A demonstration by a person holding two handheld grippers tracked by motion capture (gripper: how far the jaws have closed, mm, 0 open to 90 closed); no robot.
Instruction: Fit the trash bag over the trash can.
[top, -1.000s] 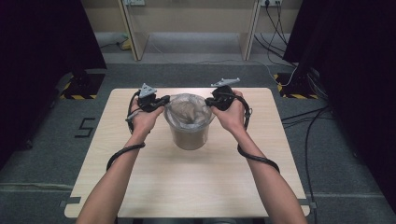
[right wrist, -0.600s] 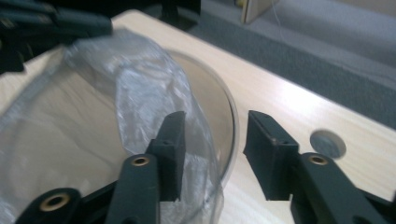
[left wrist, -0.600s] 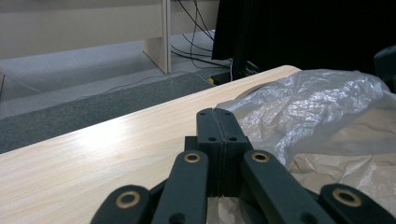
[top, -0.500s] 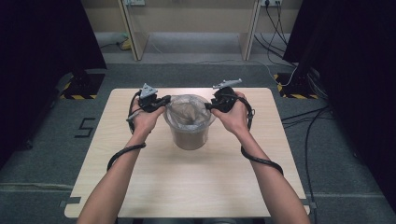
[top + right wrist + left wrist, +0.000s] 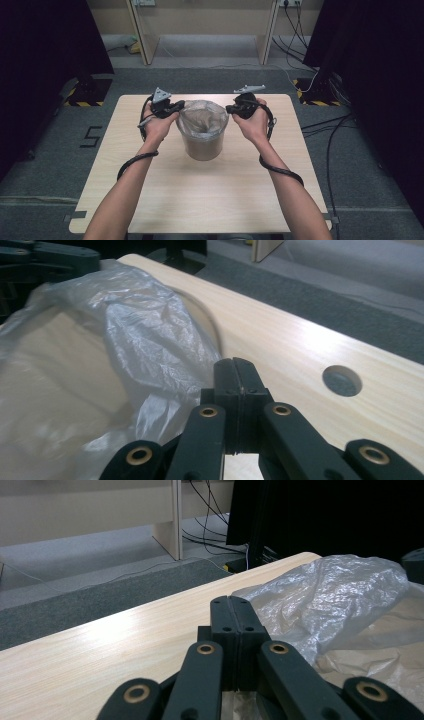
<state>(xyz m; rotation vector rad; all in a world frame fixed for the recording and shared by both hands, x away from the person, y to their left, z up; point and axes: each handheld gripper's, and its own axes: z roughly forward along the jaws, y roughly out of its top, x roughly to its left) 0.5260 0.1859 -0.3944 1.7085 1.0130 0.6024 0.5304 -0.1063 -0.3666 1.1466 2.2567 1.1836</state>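
A tan bin (image 5: 202, 145) stands mid-table, lined with a clear plastic bag (image 5: 202, 117) whose crinkled top stands above the rim. My left gripper (image 5: 177, 106) is at the bin's left rim and my right gripper (image 5: 229, 108) at its right rim. In the left gripper view the jaws (image 5: 232, 600) are pressed together, with the bag (image 5: 340, 595) billowing to their right and film pinched at their base. In the right gripper view the jaws (image 5: 235, 361) are likewise shut, with the bag (image 5: 145, 325) bunching in from the left beneath them.
The light wooden table (image 5: 210, 195) has a round hole (image 5: 342, 380) near its far right edge. Grey carpet surrounds it, with cables (image 5: 330, 125) on the right and wooden legs of furniture (image 5: 140, 30) behind. Black curtains hang on both sides.
The right gripper has drifted slightly outward to the right and the bag's mouth looks spread wider. The left gripper has barely moved.
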